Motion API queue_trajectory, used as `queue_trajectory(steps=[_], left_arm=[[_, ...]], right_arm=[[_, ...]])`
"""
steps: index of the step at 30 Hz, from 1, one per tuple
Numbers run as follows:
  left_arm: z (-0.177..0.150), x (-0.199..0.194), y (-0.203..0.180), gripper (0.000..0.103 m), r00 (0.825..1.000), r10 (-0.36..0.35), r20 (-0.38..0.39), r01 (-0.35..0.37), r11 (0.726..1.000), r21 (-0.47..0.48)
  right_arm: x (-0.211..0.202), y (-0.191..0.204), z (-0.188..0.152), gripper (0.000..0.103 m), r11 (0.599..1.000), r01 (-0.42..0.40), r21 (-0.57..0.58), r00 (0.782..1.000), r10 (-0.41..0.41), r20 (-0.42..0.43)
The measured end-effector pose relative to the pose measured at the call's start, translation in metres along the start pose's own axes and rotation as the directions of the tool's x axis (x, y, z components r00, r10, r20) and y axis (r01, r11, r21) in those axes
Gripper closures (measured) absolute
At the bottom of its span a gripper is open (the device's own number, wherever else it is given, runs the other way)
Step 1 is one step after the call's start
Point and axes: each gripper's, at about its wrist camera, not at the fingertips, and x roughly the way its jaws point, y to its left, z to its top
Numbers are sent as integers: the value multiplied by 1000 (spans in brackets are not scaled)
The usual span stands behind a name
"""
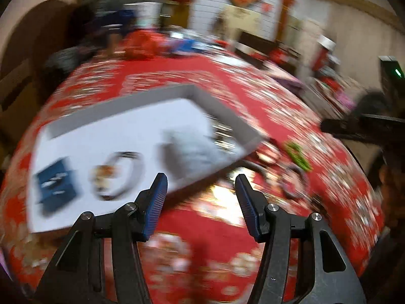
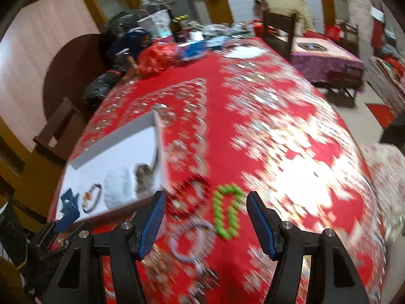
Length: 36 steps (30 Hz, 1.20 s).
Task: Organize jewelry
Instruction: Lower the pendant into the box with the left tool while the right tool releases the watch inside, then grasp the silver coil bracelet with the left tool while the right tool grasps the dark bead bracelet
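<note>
Red patterned cloth with pale floral print (image 2: 222, 131) covers the table, and both views are smeared by motion blur. On it sits a shallow white rectangular tray with grey walls (image 1: 215, 106), holding a dark blue card with small pale pieces (image 1: 55, 179), a dark ring-shaped bracelet with a brownish charm (image 1: 116, 174) and a soft white lump (image 2: 119, 185) whose nature I cannot tell. Just beside the tray's near corner, on the cloth, lie a dark red beaded bracelet (image 2: 189, 195), a bright green beaded bracelet (image 2: 226, 211) and a pale, whitish beaded loop (image 2: 191, 243). The left gripper (image 1: 201, 190) hangs above the tray's near edge, its blue-padded jaws spread apart and holding nothing. The right gripper (image 2: 206, 207) hovers over the loose bracelets, jaws likewise wide and unloaded.
</note>
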Motion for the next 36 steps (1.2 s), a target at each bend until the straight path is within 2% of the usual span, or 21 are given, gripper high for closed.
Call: queue_trajectory(steps=[2,4,7,10,13,15,17,19,21,25,29,33,36], left_arm=[[-4,12,-21,48,998,-51,-46,54,996,73],[-7,24,-37,48,994,-66,-90,76,990,115],[-8,39,-43,48,990,-37,-136,54,992,119],[-11,47,-44,48,986,-20,-165,39,993,113],[-16,49,-42,48,986,-17,-167,35,994,105],[-17,50,-41,52,986,-10,-167,27,995,100],[-22,48,-46,77,989,20,-148,0,990,138],[-25,44,-50,92,989,-12,-150,34,989,146],[-27,41,-51,93,989,-12,-146,34,988,150],[-33,33,-38,95,990,-42,-137,54,995,87],[-33,9,-25,95,996,-49,-78,51,998,28],[-30,-17,-15,95,999,-17,-31,17,1000,-13],[-33,-20,-7,95,999,-11,-38,9,999,-44]], right_arm=[[-4,-18,-18,39,999,15,47,1000,-14,-15],[-3,-37,-34,39,992,19,127,999,-13,-51],[-7,-49,-38,39,980,-34,194,998,43,-39],[-5,-48,-36,39,981,-40,188,998,49,-46],[-3,-30,-42,39,993,-22,112,997,31,-74],[-5,-16,-52,39,997,-26,69,996,31,-80],[-6,-5,-65,39,998,-50,46,994,54,-91],[-5,5,-77,39,998,-55,9,993,56,-107],[1,16,-83,39,998,-27,-50,991,20,-129],[20,26,-90,39,992,31,-123,981,-53,-187],[28,46,-102,39,955,128,-268,969,-178,-170],[27,44,-103,40,955,126,-270,971,-174,-164],[27,47,-103,45,952,123,-280,972,-173,-159]])
